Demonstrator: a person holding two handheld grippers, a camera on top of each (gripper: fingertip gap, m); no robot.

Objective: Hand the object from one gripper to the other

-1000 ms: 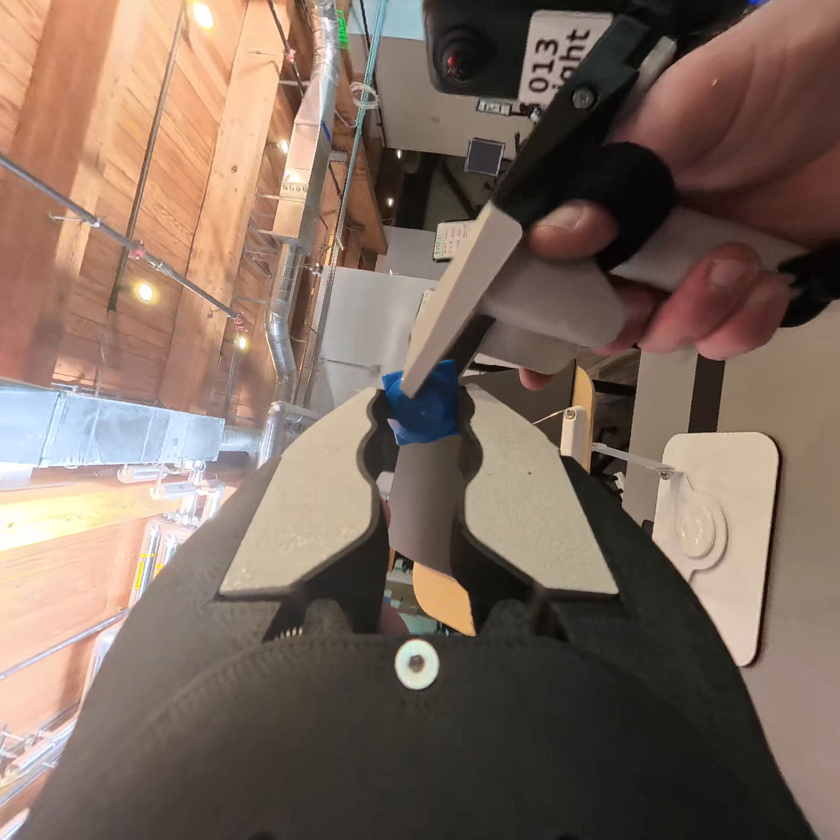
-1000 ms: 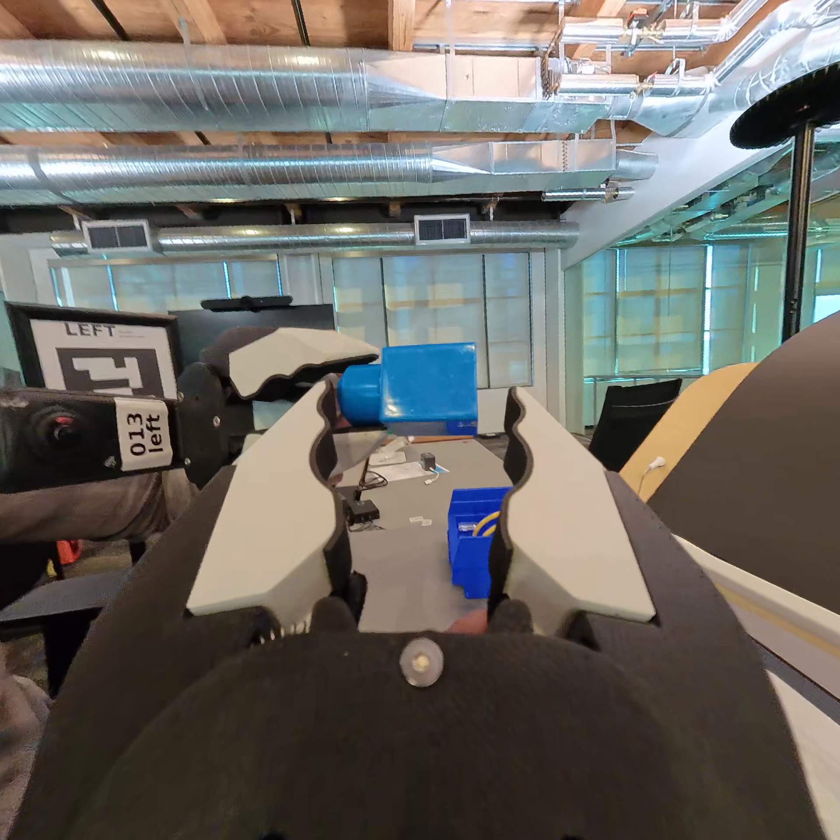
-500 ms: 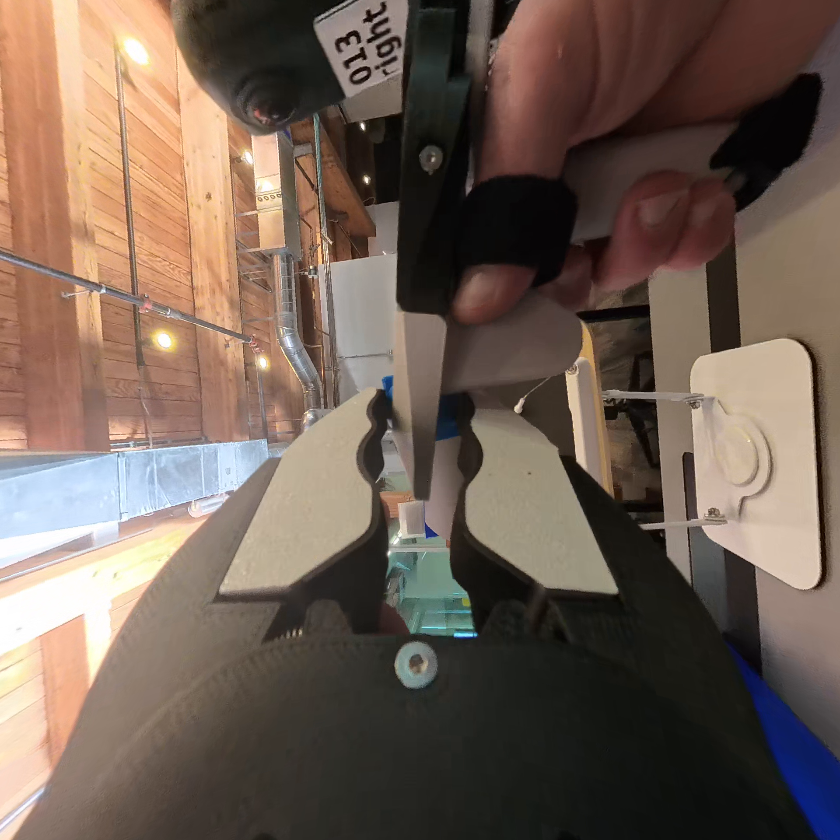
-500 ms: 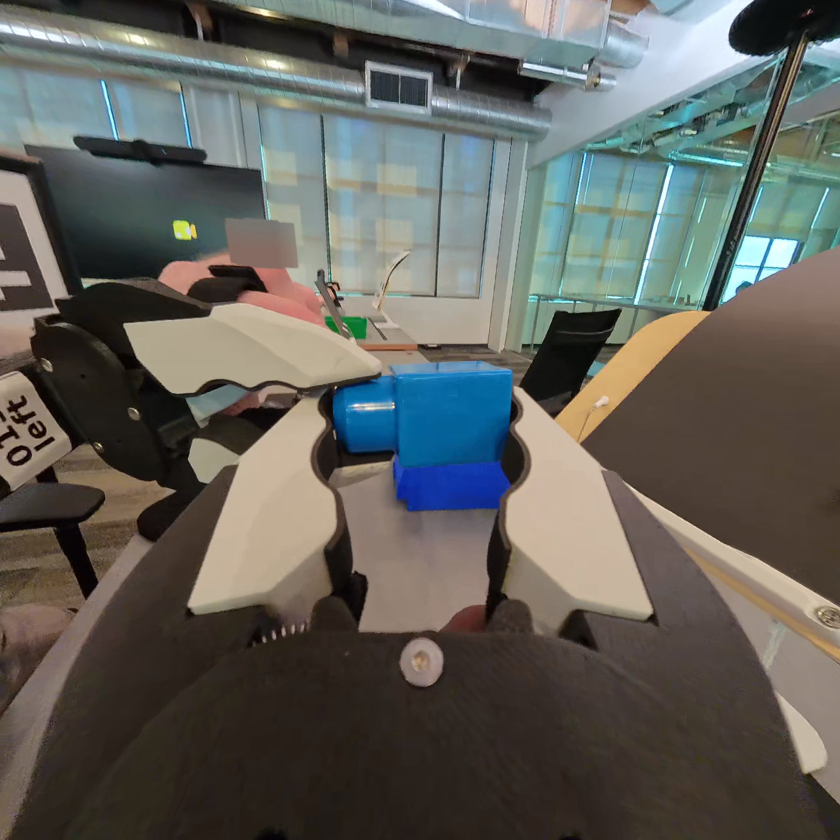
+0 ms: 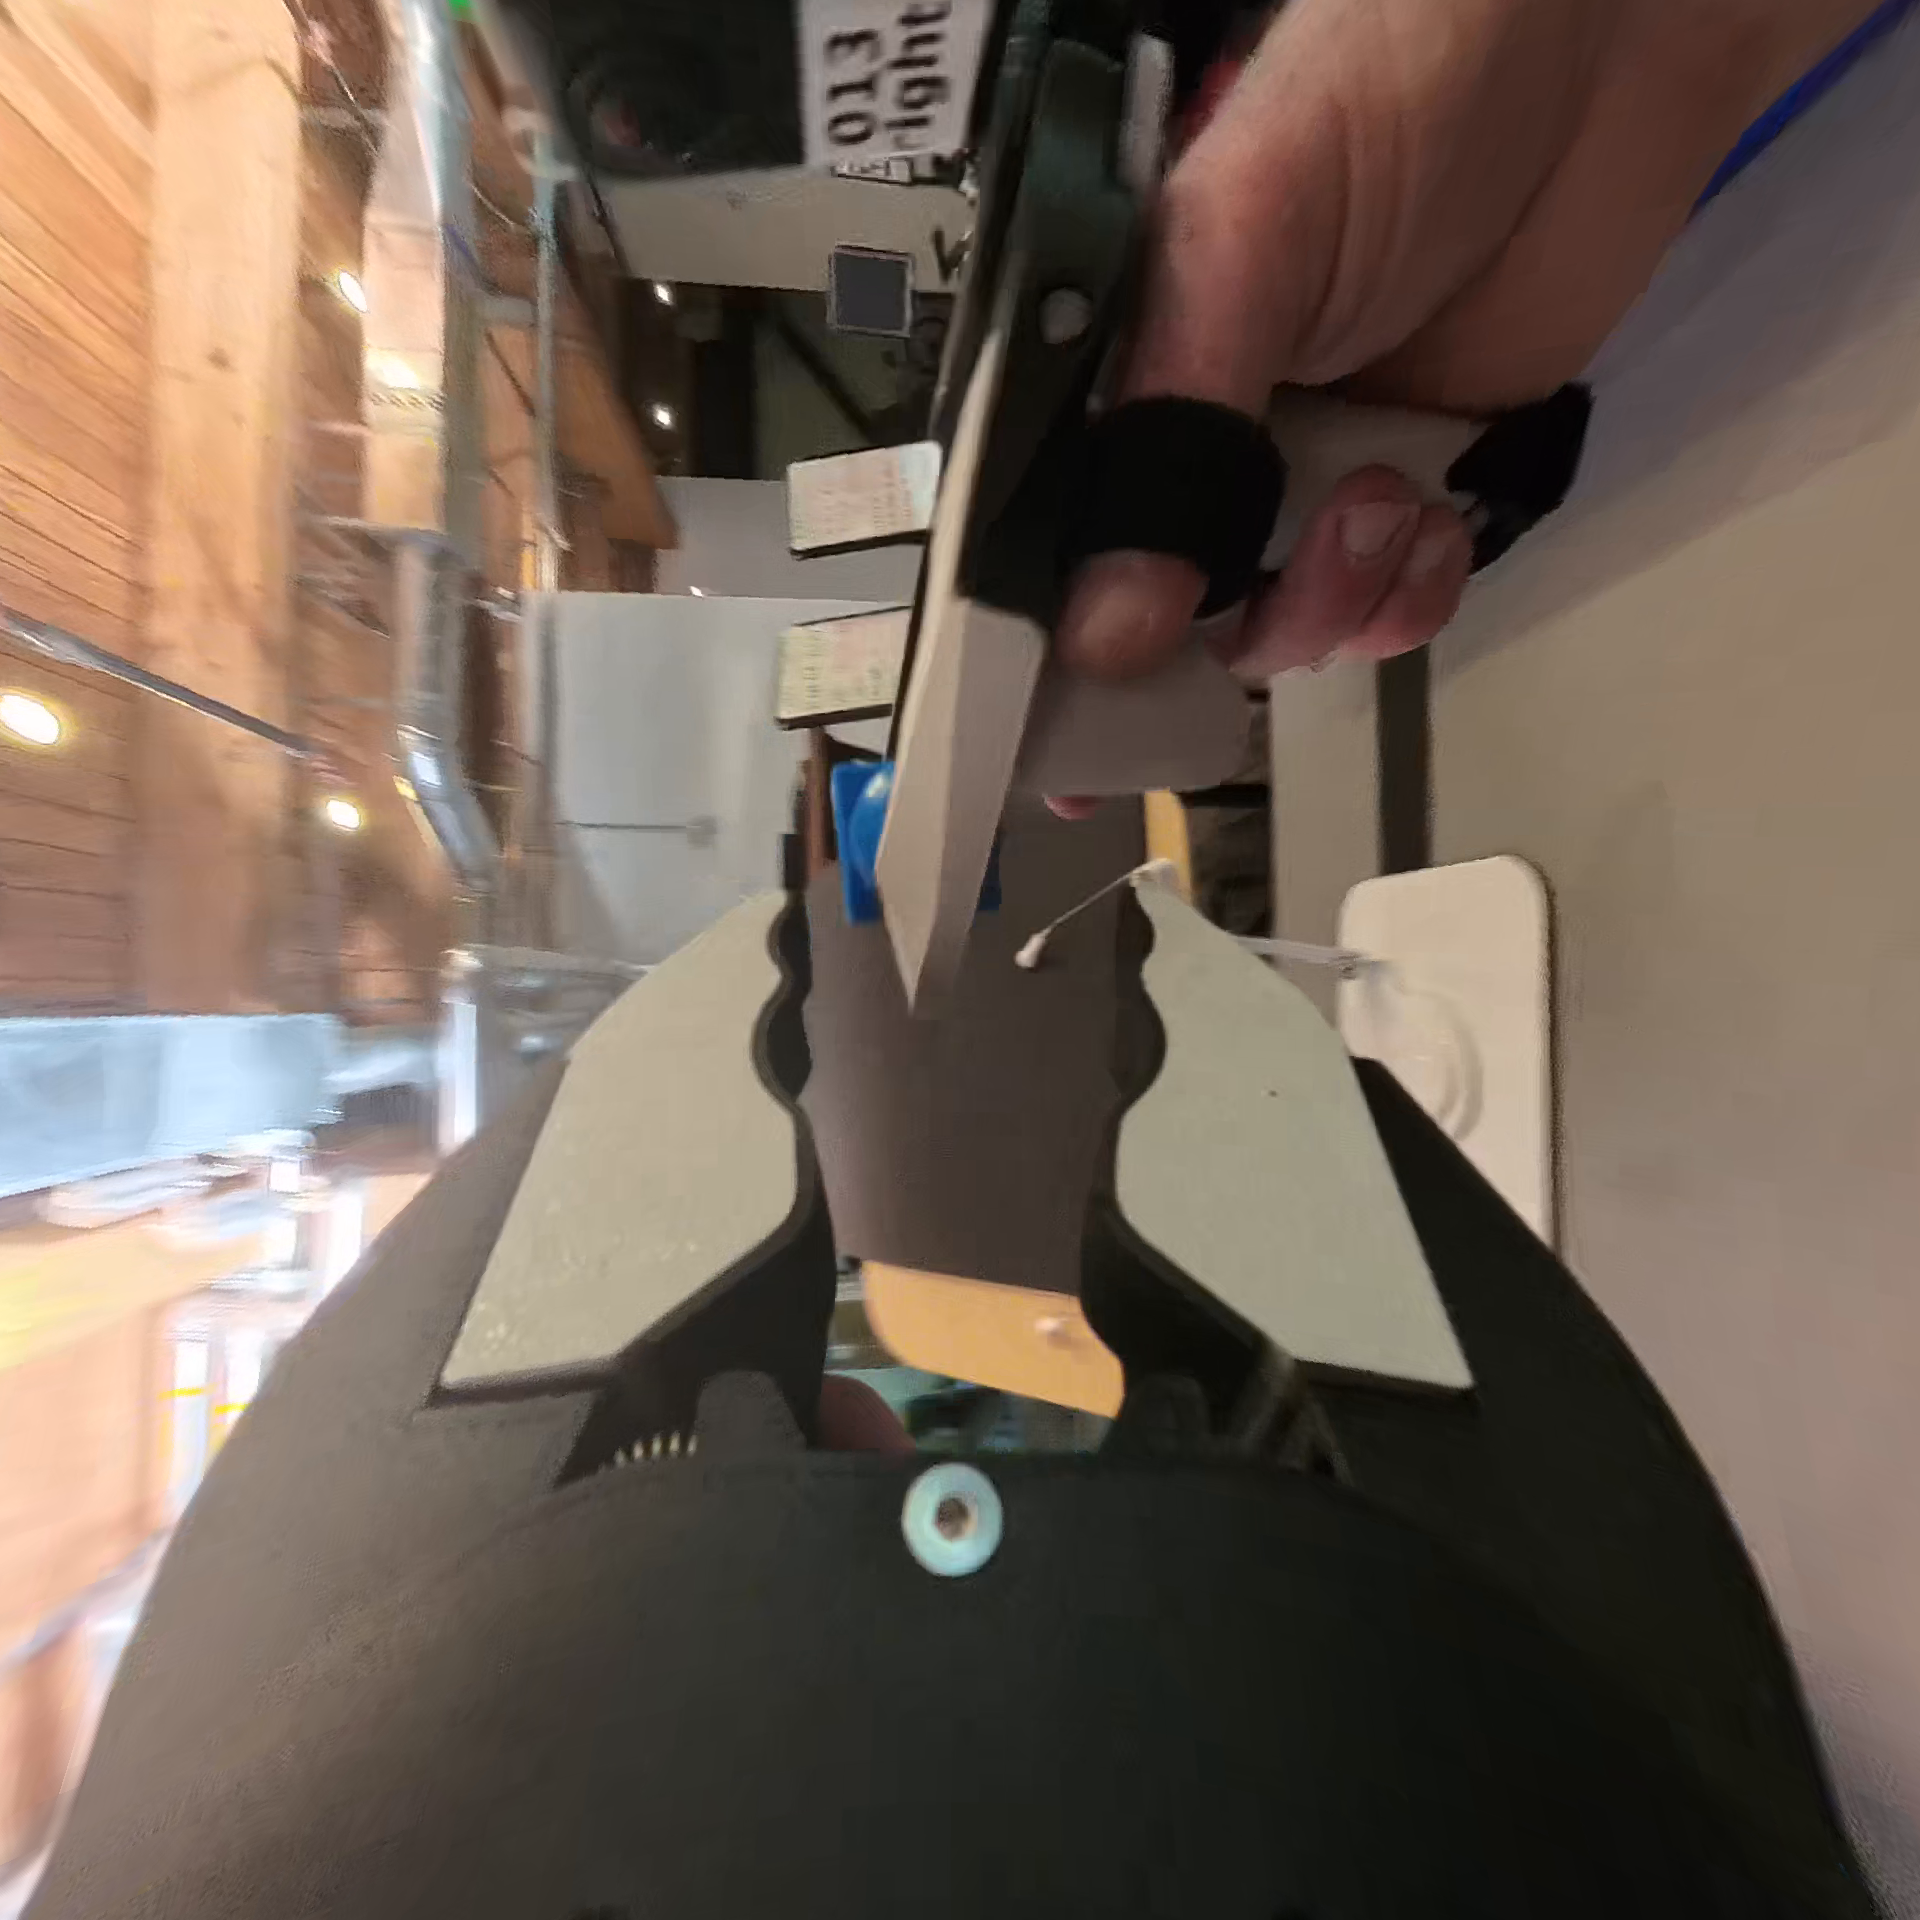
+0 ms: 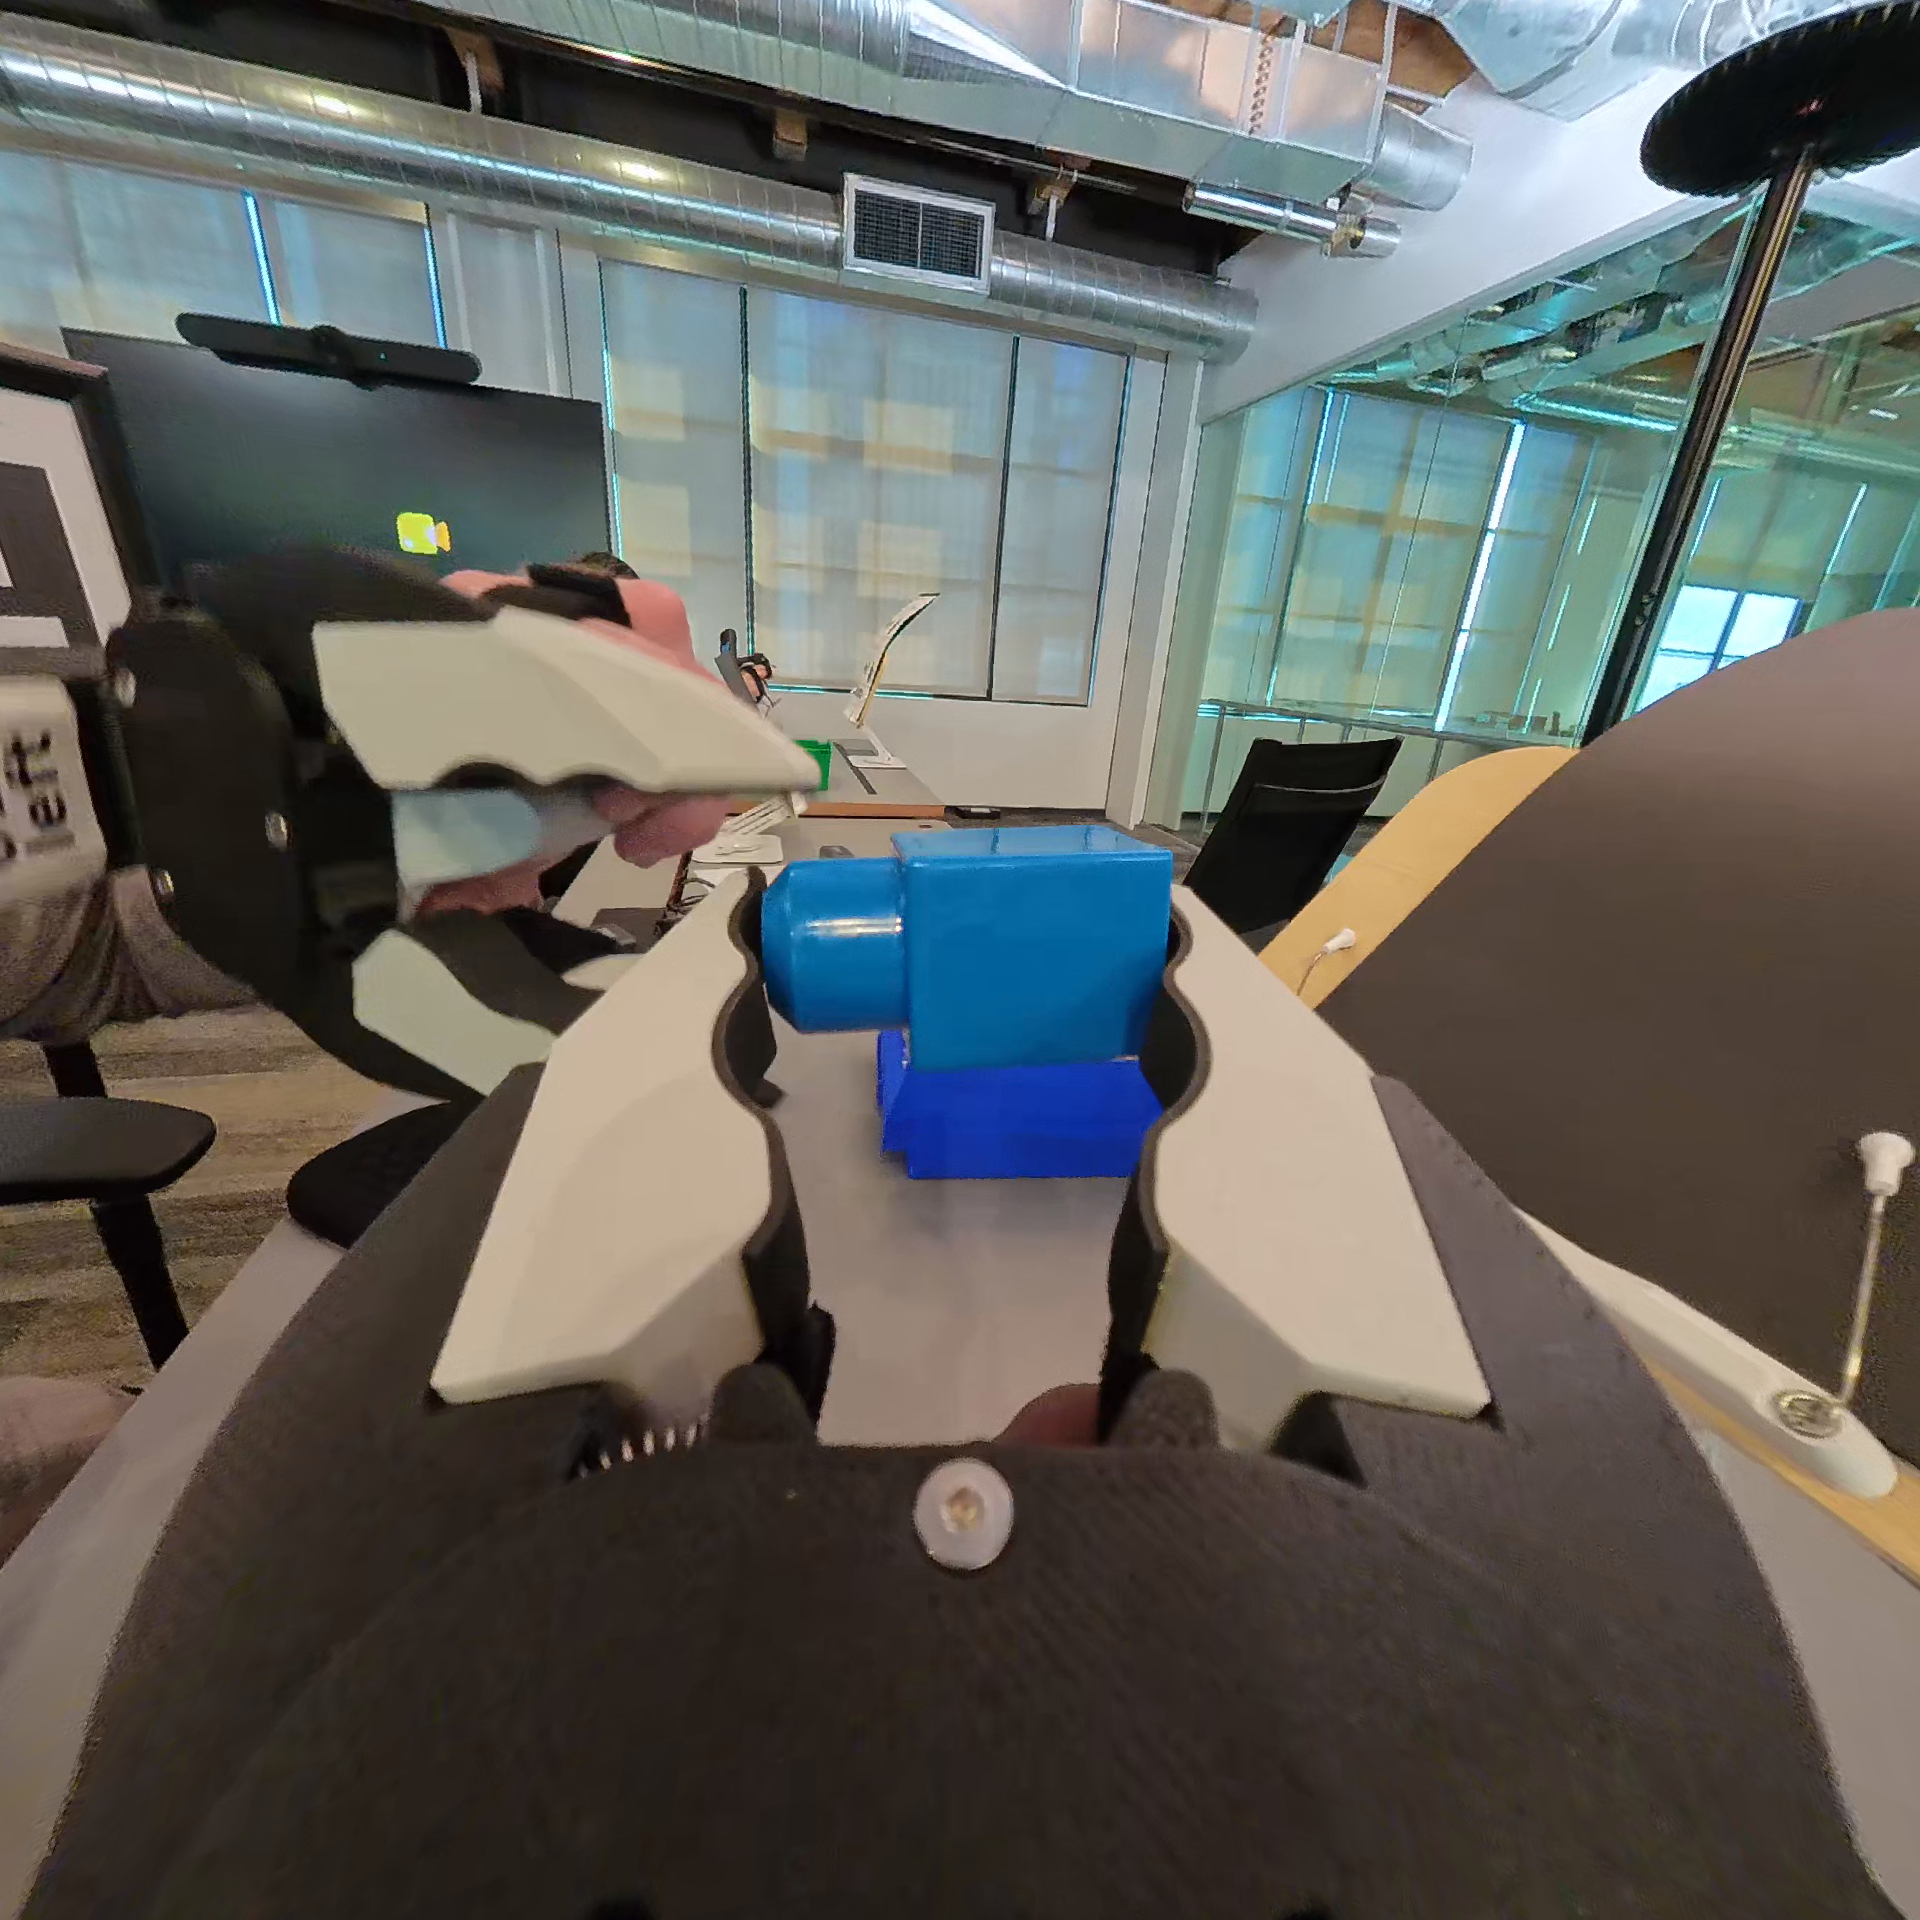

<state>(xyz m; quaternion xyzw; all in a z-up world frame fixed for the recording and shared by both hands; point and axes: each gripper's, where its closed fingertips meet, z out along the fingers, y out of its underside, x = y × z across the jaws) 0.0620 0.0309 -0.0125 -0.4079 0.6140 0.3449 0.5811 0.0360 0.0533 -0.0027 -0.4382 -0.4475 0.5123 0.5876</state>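
The blue object, a box with a round stub, sits pinched between the right gripper fingers above a darker blue bin on the grey bench, while the left gripper, fingers spread and empty, hangs just beside it to the left

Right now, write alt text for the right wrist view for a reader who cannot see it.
A glossy blue plastic block with a rounded cylindrical nub sits clamped between the right gripper's two grey fingers, above a grey tabletop and in front of a darker blue plastic bin. The left gripper, open and empty, hangs apart at left, held by a hand.
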